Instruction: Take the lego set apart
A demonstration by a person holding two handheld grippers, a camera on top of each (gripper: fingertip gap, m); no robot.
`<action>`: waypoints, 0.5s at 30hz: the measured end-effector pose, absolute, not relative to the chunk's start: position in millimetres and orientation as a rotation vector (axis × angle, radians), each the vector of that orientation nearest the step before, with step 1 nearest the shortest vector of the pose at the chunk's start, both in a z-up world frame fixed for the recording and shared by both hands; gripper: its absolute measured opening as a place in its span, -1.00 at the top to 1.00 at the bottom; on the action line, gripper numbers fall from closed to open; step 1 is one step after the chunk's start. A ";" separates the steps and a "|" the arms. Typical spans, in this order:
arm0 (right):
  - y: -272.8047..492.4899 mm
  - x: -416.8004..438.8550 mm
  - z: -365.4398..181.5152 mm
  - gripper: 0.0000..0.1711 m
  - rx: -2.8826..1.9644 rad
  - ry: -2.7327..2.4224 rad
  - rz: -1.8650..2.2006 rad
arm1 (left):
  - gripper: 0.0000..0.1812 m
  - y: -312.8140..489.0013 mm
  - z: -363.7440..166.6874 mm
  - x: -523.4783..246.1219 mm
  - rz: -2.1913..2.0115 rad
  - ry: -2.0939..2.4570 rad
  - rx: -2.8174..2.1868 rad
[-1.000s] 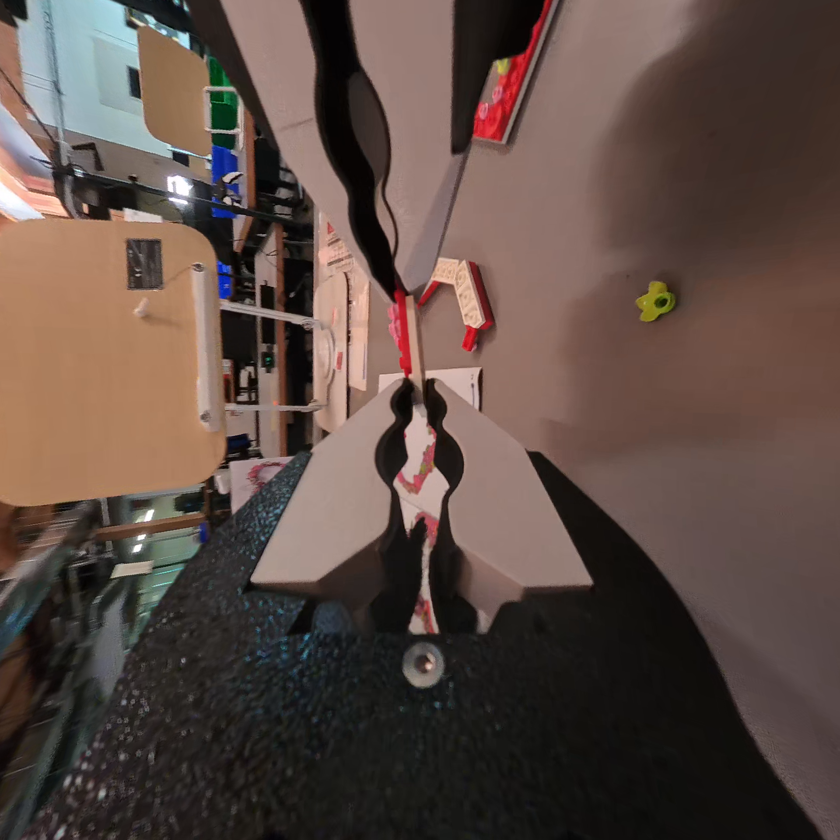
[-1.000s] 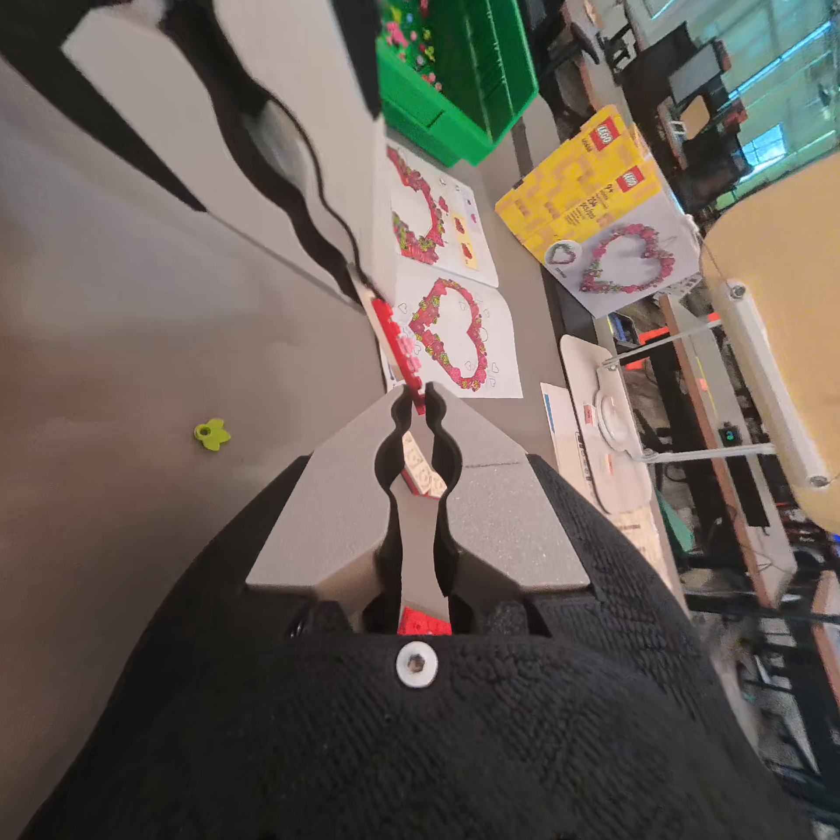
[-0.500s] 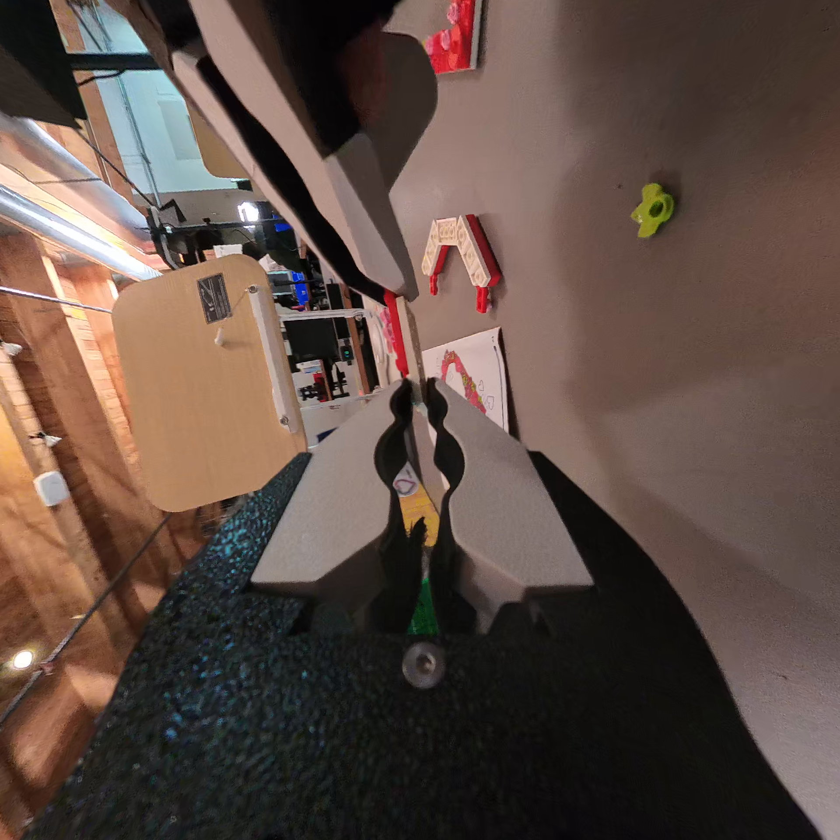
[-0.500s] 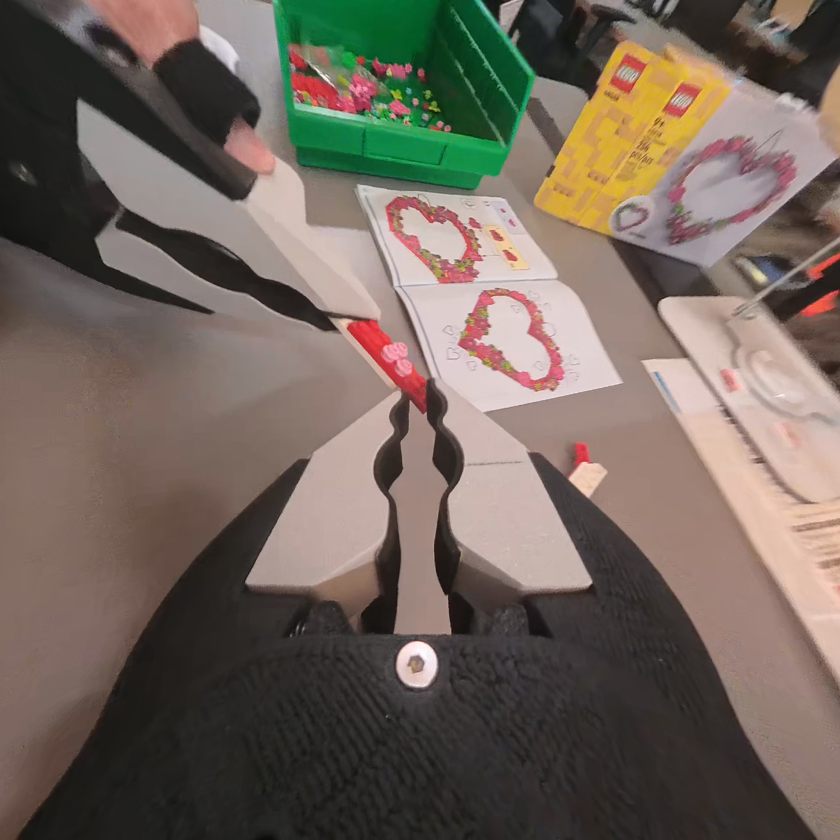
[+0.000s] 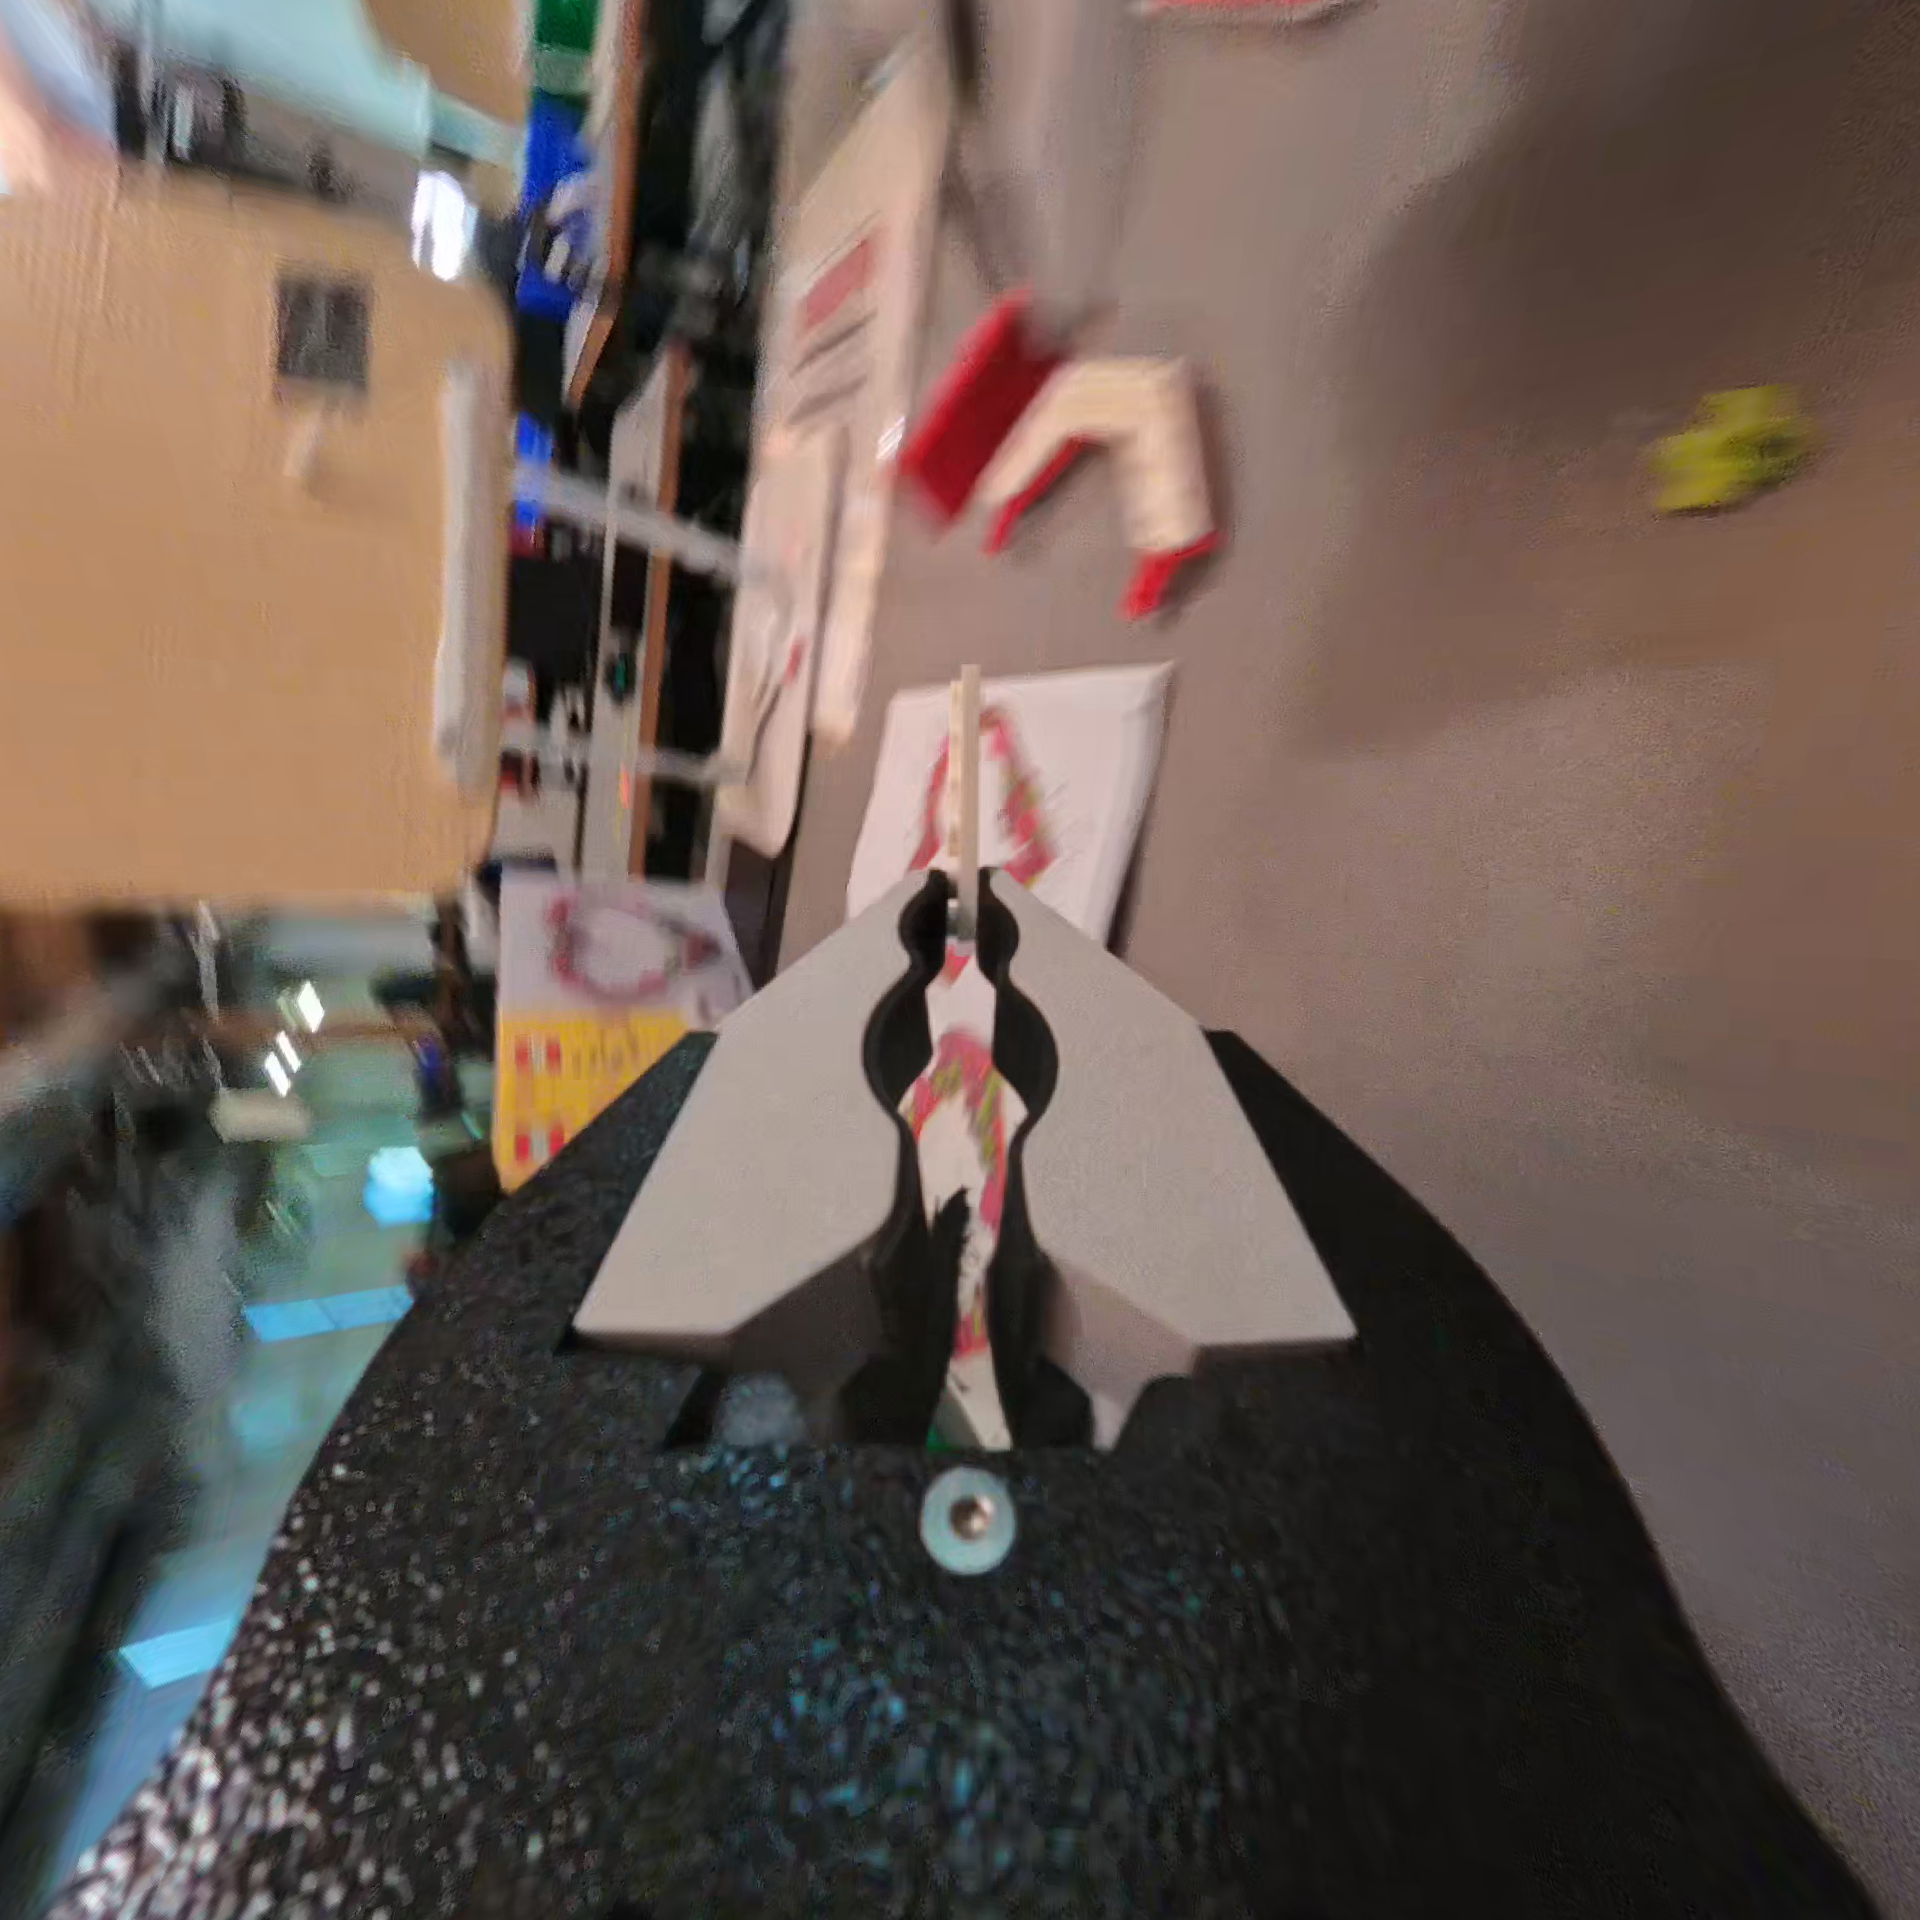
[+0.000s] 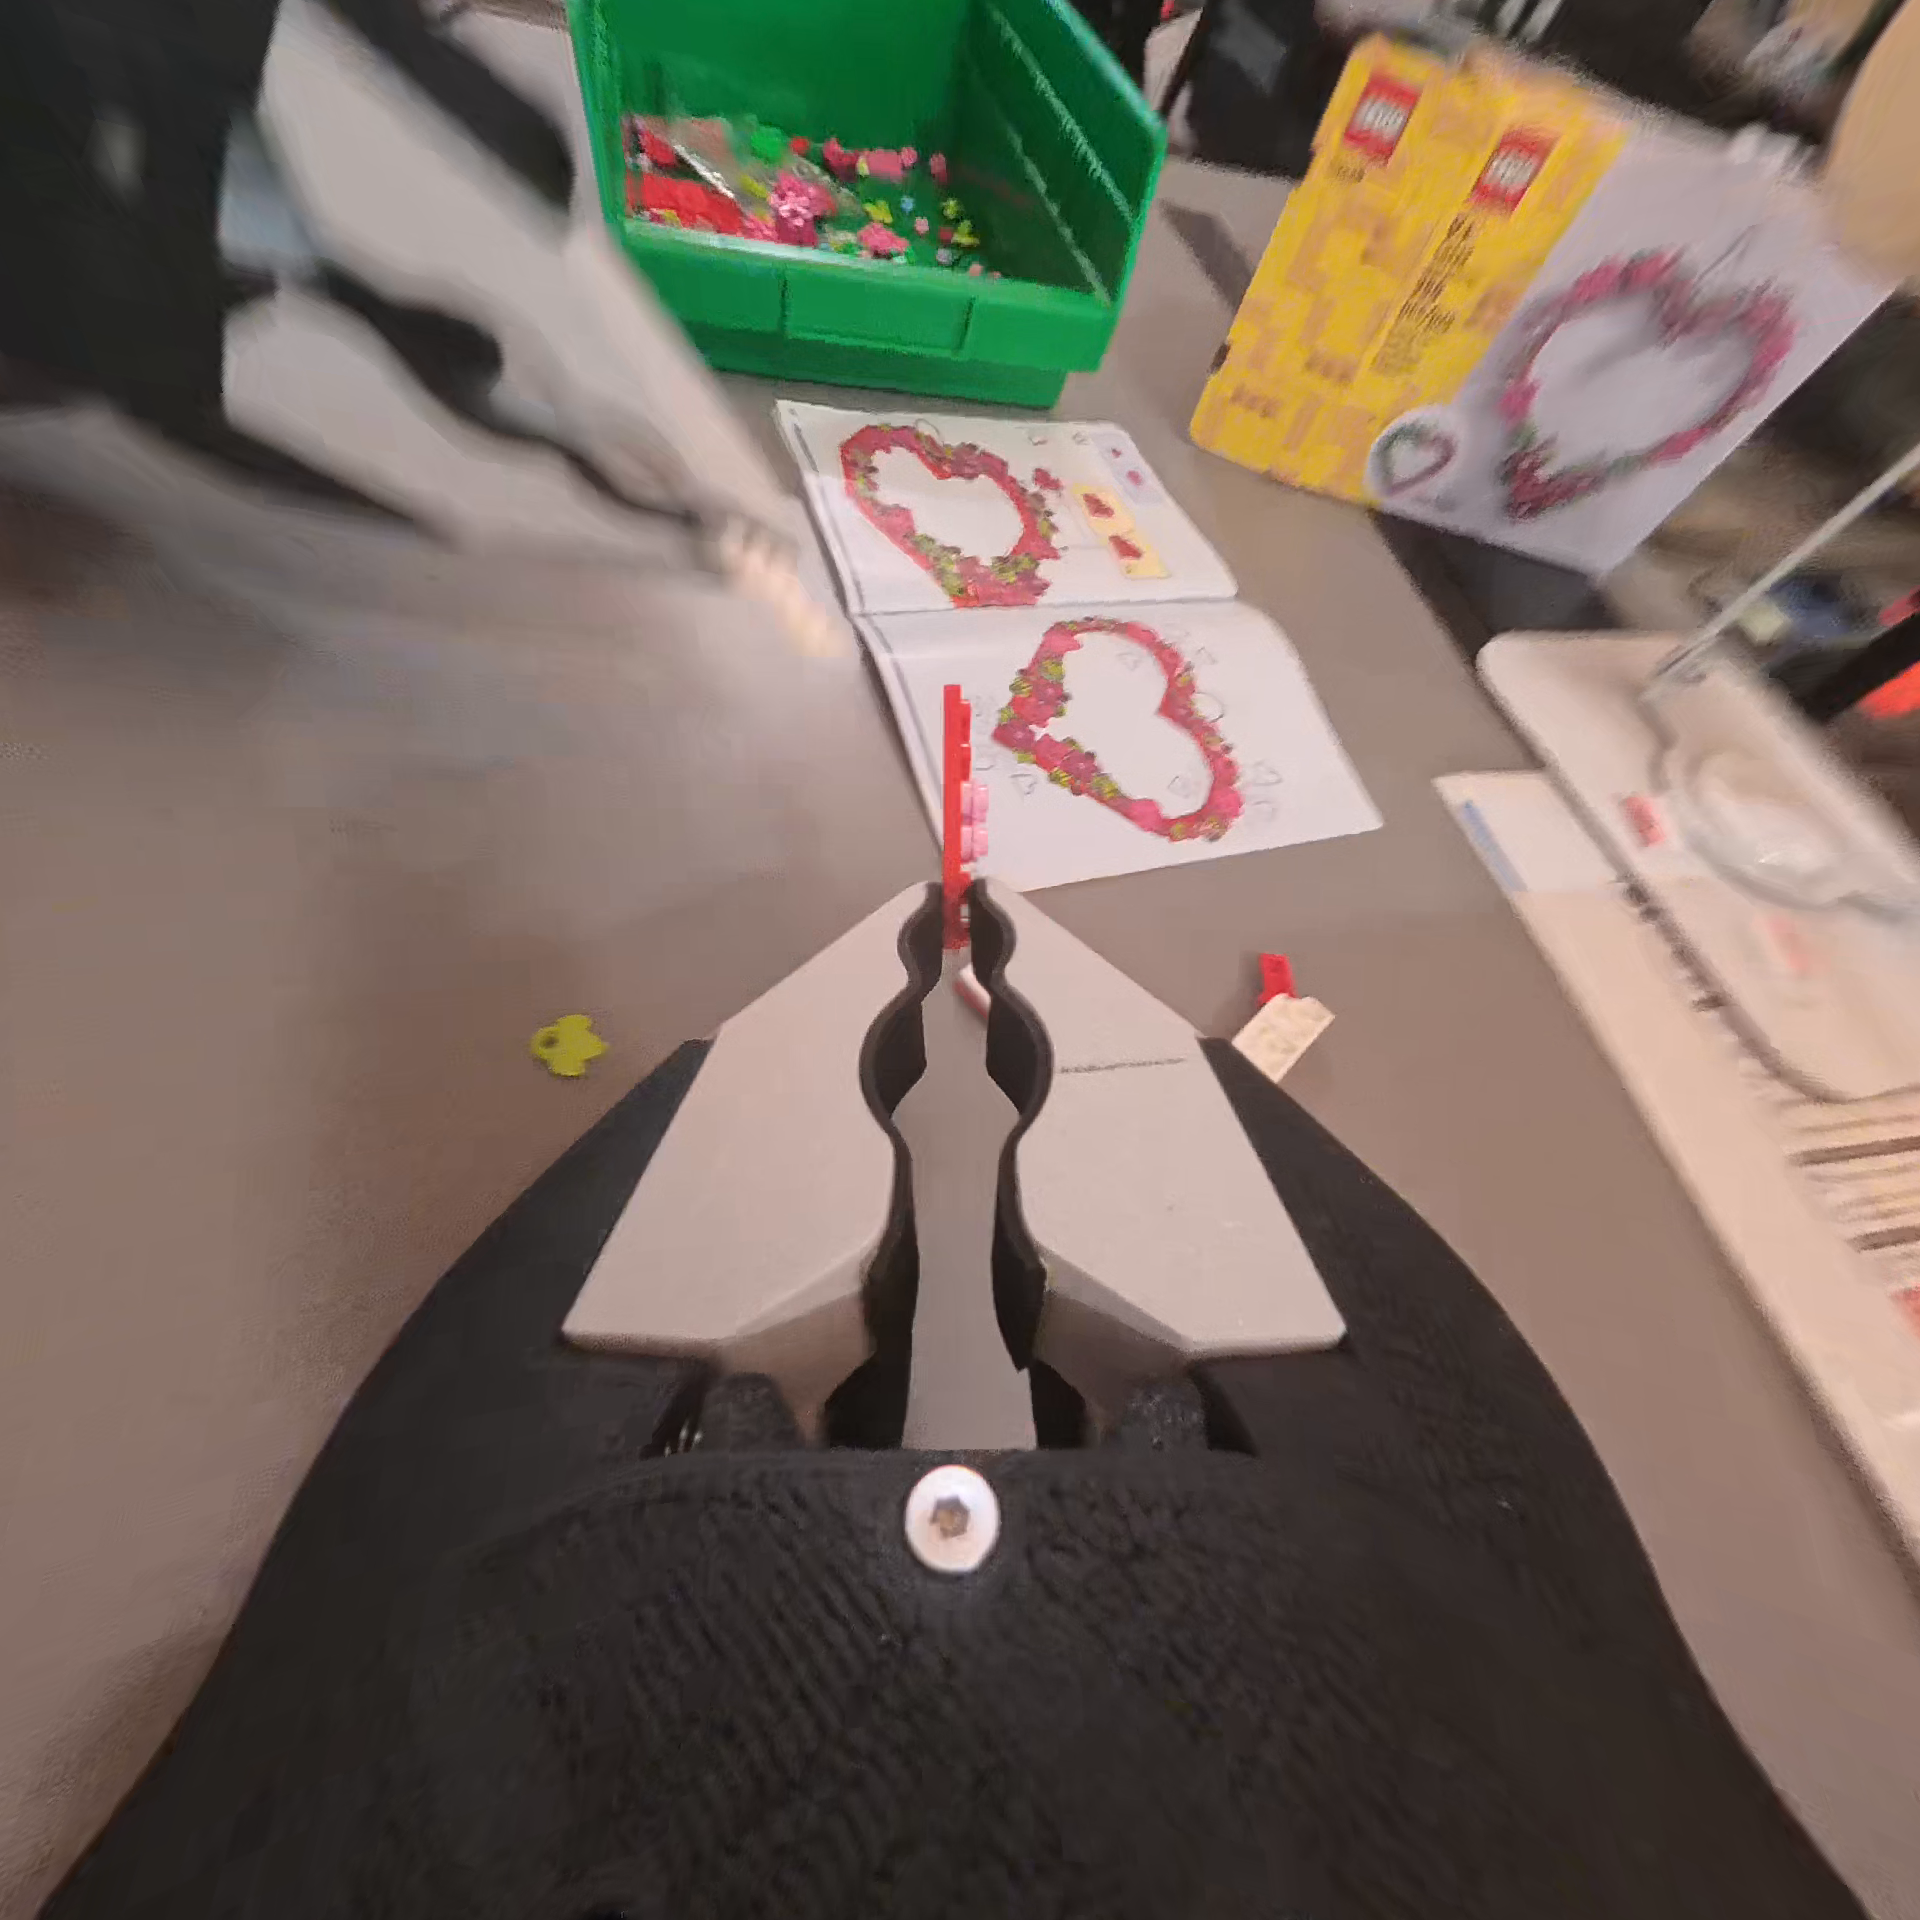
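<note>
Two claws are in play: the left claw (image 5: 968,896) pinches one thin cream plate (image 5: 968,774), and the right claw (image 6: 958,902) pinches one red plate (image 6: 953,784) carrying a few pink studs.

On the grey worktop (image 6: 312,883) lie:
- one lime-green flower piece (image 6: 567,1042)
- one loose assembly of red and cream plates (image 5: 1081,457)
- one open instruction booklet (image 6: 1049,634) showing two printed hearts
- one green bin (image 6: 873,197) holding many small red, pink and green pieces, too blurred to count
- one yellow set box (image 6: 1434,260)
- one white tray (image 6: 1714,852) at the right edge
</note>
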State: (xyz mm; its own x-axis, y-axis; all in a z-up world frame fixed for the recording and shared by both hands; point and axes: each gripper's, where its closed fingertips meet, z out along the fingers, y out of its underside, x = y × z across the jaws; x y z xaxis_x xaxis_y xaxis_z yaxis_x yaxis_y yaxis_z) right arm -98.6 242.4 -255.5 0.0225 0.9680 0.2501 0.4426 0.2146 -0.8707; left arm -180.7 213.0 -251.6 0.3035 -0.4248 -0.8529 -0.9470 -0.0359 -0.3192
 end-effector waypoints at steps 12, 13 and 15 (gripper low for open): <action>224.6 -113.8 -252.9 0.96 -0.889 -1.589 0.211 | -0.07 211.0 -216.5 -449.3 0.427 -0.119 -2.401; 223.9 -113.7 -251.4 0.96 -0.848 -1.583 0.163 | -0.03 209.1 -218.4 -446.7 0.380 -0.141 -2.415; 221.2 -113.6 -247.2 0.96 -0.764 -1.569 0.079 | 0.06 215.0 -213.3 -417.1 0.225 -0.081 -2.355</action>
State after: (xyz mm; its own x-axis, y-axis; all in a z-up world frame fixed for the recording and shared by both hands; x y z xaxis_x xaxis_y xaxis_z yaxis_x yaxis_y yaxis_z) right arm -113.6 221.2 -247.2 0.0493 0.5063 0.8609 0.4171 0.7728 -0.4783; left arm -417.1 215.0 -213.3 0.9825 0.1250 -0.1381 -0.0080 -0.7126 -0.7015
